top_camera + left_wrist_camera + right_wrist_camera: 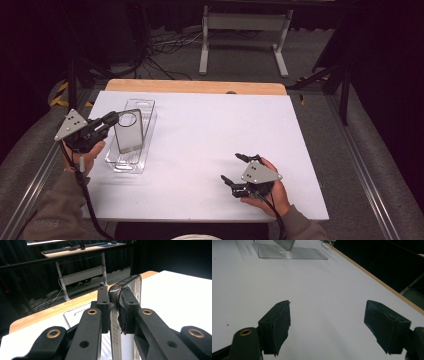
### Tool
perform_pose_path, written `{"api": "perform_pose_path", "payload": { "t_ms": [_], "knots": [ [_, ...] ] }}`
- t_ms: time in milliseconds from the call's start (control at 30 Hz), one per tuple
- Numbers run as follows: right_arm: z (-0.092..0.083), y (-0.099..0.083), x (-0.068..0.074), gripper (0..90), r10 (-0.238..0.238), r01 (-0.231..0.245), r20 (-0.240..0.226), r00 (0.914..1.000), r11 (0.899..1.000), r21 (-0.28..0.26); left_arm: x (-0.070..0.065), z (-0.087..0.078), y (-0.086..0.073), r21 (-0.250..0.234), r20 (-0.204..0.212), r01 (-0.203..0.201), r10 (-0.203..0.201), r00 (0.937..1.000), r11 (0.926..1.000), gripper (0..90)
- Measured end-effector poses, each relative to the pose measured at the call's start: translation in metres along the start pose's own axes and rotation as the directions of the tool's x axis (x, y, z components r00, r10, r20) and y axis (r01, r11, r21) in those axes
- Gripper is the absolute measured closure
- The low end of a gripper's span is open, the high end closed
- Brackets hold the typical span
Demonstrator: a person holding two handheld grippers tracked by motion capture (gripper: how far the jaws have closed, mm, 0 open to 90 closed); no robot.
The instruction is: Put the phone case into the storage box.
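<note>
Left gripper [111, 120]: closed on the top edge of a phone case [129, 131]; in the left gripper view both pads [128, 312] press its thin rim, 1 on each face
Phone case: clear-backed with a dark rim and a round ring on its back; held upright, tilted a little, its lower end inside the clear tray [142, 167] but, as far as I can tell, not yet lying on the floor
Clear tray: long, transparent, ribbed floor; sits at the left of the white table [210, 135], lengthwise away from the person
Right gripper [235, 167]: jaws spread wide with nothing between them; rests low over bare table at the right, well apart from the tray
Step in hand: judged as placing the case into the tray; the case is partly down between the 2 long walls
Next move: likely lower the case and lay it flat along the ribbed floor; keep its rim clear of the tray walls; part the jaws only once it rests
Risk: a thin-edge grip may let the case swing or tip against a wall
</note>
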State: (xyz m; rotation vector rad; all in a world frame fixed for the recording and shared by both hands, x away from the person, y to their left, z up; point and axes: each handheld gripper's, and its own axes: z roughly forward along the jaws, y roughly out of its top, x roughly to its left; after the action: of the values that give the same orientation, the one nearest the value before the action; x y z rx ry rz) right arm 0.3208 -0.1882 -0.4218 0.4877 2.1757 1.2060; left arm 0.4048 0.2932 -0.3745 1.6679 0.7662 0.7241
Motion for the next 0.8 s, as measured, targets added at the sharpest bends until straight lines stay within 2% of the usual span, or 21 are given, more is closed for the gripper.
{"api": "perform_pose_path", "payload": {
  "t_ms": [133,200,400,633,800],
  "knots": [
    [0.001,-0.001,0.001,22.3,0.003,-0.003,-0.003,1.0000,1.000,0.004,0.004,0.009,0.002,0.005,-0.010,-0.018,0.018,0.9998,0.9998,80.2],
    [0.003,-0.001,0.001,22.3,0.003,-0.003,-0.005,1.0000,1.000,0.010,0.009,0.016,0.004,-0.003,-0.005,0.001,-0.001,1.0000,1.0000,80.2],
    [0.007,-0.002,0.003,22.4,-0.001,0.001,-0.012,0.9999,1.000,0.022,0.018,0.034,0.007,0.026,-0.017,-0.008,0.009,0.9998,0.9996,80.2],
    [0.010,-0.003,0.005,22.4,-0.003,0.003,-0.020,0.9998,0.999,0.038,0.029,0.052,0.010,0.045,-0.039,0.003,-0.001,0.9992,0.9990,80.2],
    [0.011,-0.004,0.005,22.4,-0.002,0.003,-0.022,0.9997,0.999,0.046,0.038,0.062,0.009,0.042,-0.055,0.016,-0.013,0.9984,0.9990,80.2]
  ]
}}
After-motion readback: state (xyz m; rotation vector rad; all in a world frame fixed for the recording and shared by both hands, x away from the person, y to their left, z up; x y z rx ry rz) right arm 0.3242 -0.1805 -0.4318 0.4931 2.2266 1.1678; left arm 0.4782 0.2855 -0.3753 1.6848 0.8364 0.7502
